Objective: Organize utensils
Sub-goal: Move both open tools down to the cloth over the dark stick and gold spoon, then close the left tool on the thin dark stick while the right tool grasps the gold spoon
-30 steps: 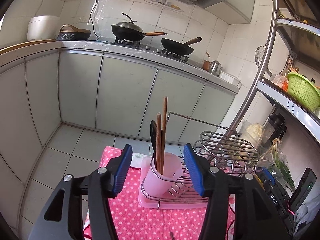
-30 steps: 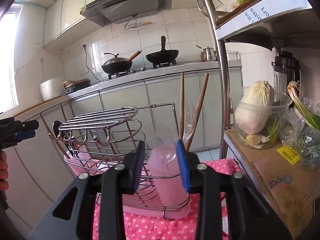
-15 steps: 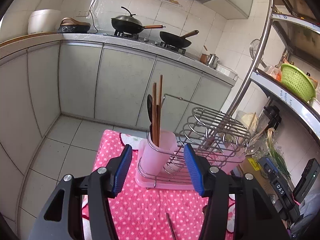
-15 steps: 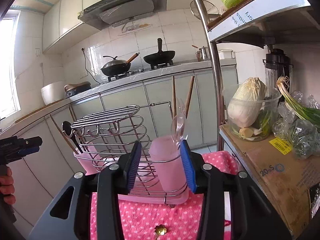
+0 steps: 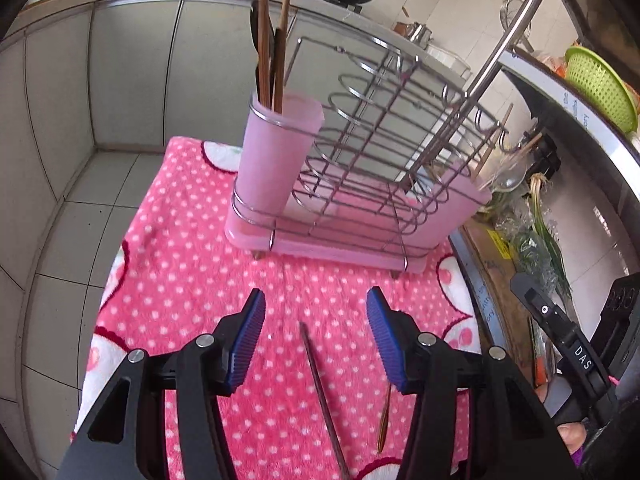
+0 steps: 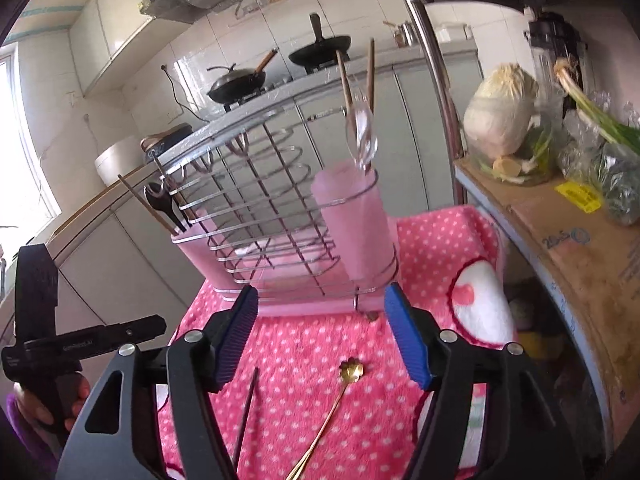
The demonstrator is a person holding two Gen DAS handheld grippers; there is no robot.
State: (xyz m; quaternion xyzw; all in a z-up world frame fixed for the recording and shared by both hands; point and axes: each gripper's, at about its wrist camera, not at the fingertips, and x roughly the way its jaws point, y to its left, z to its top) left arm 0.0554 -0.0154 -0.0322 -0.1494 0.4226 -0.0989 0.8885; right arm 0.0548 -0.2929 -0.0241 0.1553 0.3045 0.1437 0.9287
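Observation:
A wire rack on a pink tray (image 5: 340, 240) (image 6: 280, 248) stands on a pink dotted cloth (image 5: 192, 280) (image 6: 320, 344). Its pink cup (image 5: 276, 152) holds wooden chopsticks (image 5: 266, 32) and a dark spoon. The other pink cup (image 6: 352, 224) holds chopsticks and a clear spoon (image 6: 362, 132). A dark chopstick (image 5: 320, 392) (image 6: 246, 412) and a gold spoon (image 6: 340, 396) (image 5: 385, 420) lie on the cloth. My left gripper (image 5: 316, 320) is open and empty above the chopstick. My right gripper (image 6: 322, 320) is open and empty above the gold spoon.
A cardboard box (image 6: 576, 248) with a cabbage (image 6: 500, 116) and greens stands right of the cloth. A steel shelf pole (image 6: 432, 60) rises beside it. A kitchen counter with woks (image 6: 240, 80) runs behind. The floor (image 5: 80, 208) drops off left of the cloth.
Both grippers have pulled back from the rack and tilted down toward the cloth. The loose chopstick and the gold spoon have come into view below them. The right jaws stand wider.

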